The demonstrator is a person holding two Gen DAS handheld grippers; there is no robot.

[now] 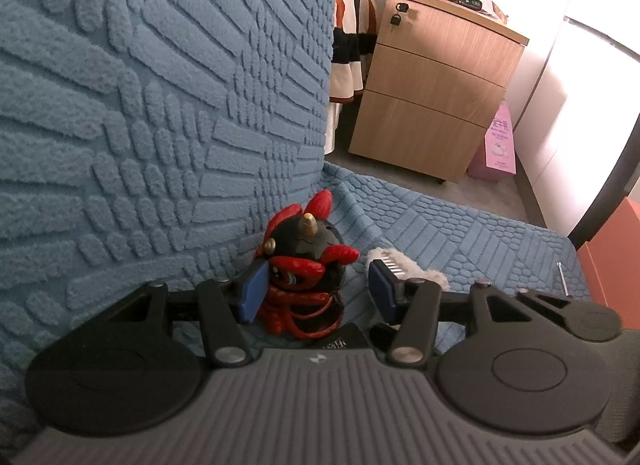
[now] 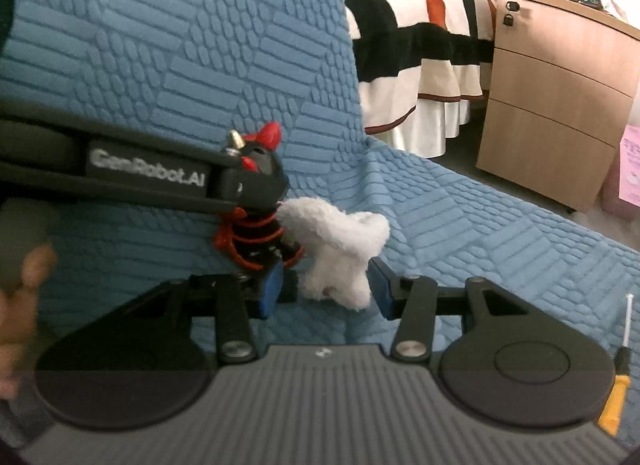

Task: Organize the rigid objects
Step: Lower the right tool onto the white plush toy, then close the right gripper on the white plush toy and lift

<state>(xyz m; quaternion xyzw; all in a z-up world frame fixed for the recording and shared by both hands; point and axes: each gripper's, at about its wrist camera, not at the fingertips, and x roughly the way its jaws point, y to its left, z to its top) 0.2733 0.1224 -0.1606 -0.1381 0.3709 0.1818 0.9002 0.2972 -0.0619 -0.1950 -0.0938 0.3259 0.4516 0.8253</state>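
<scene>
A blue quilted sofa (image 1: 440,233) fills both views, its back rising on the left, with a wooden drawer cabinet (image 1: 436,77) and a striped bedspread (image 2: 416,25) beyond. On the seat, close against the sofa back, stands a black-and-red horned figurine (image 1: 306,277), with a white fluffy toy (image 2: 340,249) just to its right.

The left gripper (image 1: 316,289) has its fingers spread around the figurine; its left pad looks to be touching the figurine, the right one stands clear. The right gripper (image 2: 324,285) sits with spread fingers on either side of the toy's near end, not visibly pinching.

The risks, as I judge them: the two grippers crowd one spot and could collide; closing unevenly could tip the figurine on the soft cushion. A yellow-handled screwdriver (image 2: 616,385) lies near the right edge and could be knocked off.
</scene>
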